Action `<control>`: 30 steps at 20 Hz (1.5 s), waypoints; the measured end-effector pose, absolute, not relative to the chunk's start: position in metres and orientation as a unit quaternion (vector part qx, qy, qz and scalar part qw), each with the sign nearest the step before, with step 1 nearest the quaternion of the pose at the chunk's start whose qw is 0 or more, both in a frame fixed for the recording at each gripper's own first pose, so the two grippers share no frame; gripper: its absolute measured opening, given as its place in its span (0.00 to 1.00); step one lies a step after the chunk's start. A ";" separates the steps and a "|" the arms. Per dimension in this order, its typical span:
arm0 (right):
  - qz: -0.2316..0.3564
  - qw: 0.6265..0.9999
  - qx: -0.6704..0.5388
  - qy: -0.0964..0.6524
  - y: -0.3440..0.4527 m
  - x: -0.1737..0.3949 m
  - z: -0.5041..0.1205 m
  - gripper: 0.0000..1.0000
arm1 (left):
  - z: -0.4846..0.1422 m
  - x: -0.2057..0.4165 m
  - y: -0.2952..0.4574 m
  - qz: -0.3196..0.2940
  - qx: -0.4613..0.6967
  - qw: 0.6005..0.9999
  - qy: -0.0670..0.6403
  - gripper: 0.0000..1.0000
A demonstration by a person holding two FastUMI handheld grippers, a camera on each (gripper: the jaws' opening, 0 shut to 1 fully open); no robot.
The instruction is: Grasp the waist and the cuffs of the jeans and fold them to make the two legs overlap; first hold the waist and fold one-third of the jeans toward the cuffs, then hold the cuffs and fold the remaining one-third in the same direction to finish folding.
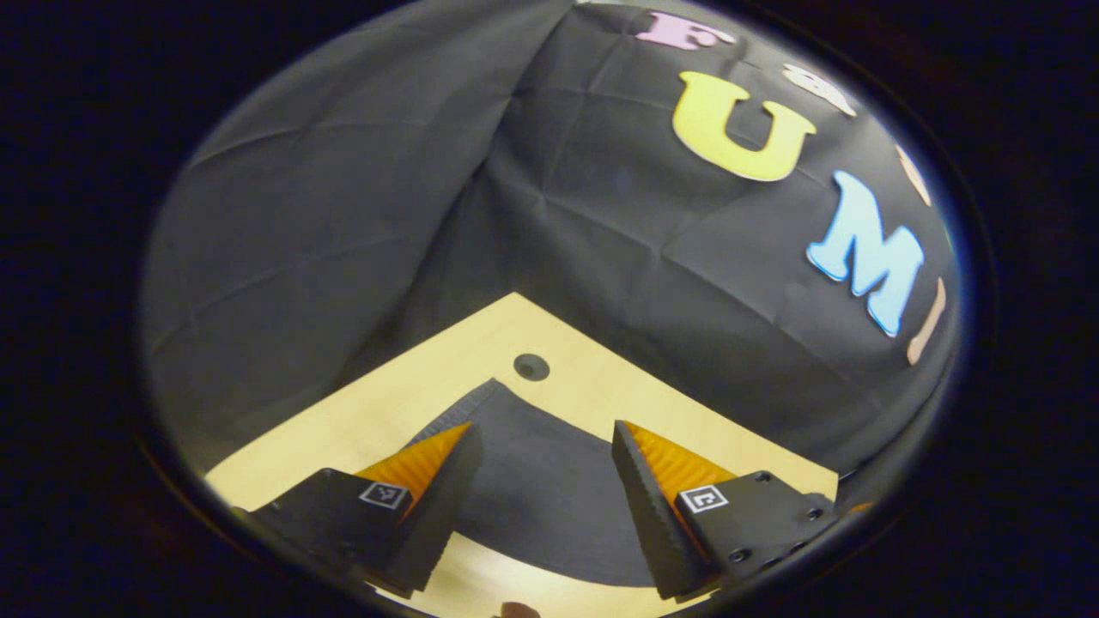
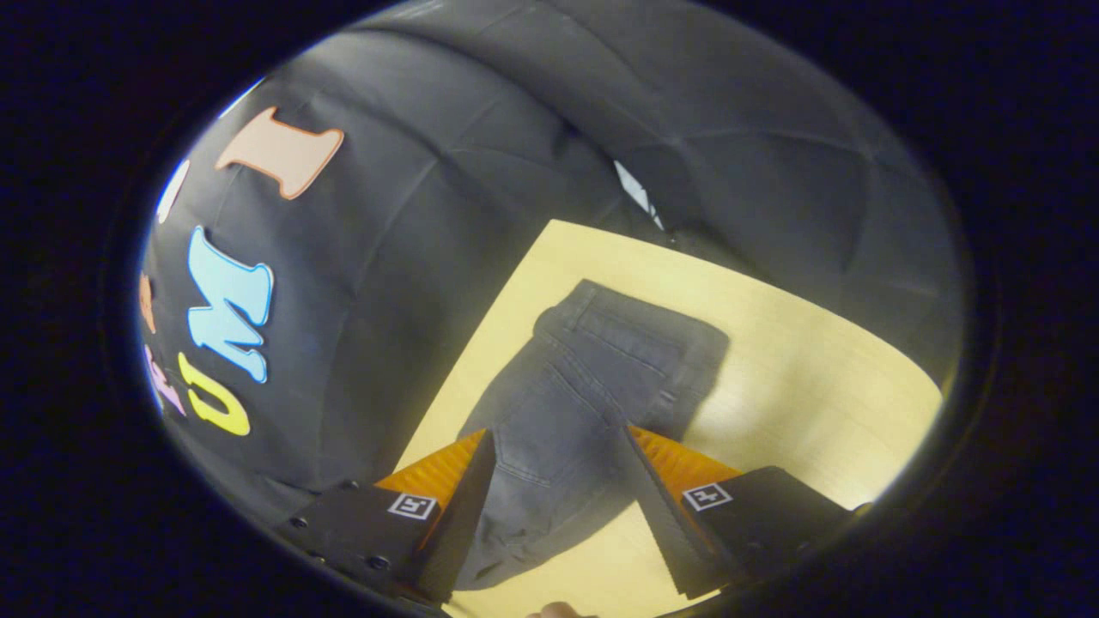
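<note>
While both grippers hover spread wide:
Jeans (image 2: 592,378): flat, near tabletop (image 2: 807,378) far edge.
Left gripper (image 1: 545,446): wide, holding nothing.
Right gripper (image 2: 558,451): wide, holding nothing.

Dark grey, near-black jeans (image 2: 592,378) lying flat on the pale wooden table (image 2: 798,378), seen in the right gripper view with the waist end toward the far edge near the cloth wall and the body running back toward the camera. Waistband and a back pocket with stitched seams facing up; fabric smooth, only light creasing near the seat. Narrow outline, no gap visible between legs; whether the legs already overlap cannot be told. In the left gripper view, a plain dark end of the jeans (image 1: 549,498) spread flat on the table (image 1: 601,386), its far corner pointing toward a round hole in the tabletop
</note>
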State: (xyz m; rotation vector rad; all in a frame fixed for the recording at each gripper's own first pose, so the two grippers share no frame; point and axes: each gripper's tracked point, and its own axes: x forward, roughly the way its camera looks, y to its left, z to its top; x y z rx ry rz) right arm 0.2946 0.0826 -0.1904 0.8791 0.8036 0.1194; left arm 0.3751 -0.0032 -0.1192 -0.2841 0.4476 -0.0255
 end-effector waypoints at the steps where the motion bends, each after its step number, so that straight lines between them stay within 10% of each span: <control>1: 0.044 0.825 0.418 0.377 0.081 0.291 -0.196 0.88 | -0.115 0.365 -0.008 -0.021 -0.125 0.970 0.207 1.00; 15: -0.009 0.776 0.506 0.377 0.071 0.324 -0.262 0.86 | -0.031 0.212 -0.119 -0.078 0.014 0.993 0.088 0.98; 20: 0.018 0.785 0.489 0.379 0.062 0.316 -0.273 0.29 | -0.028 0.188 -0.129 -0.081 0.014 0.993 0.079 0.98; 30: 0.055 0.896 0.342 0.277 -0.006 0.268 -0.190 0.11 | -0.034 0.189 -0.159 -0.135 -0.026 0.987 0.081 0.97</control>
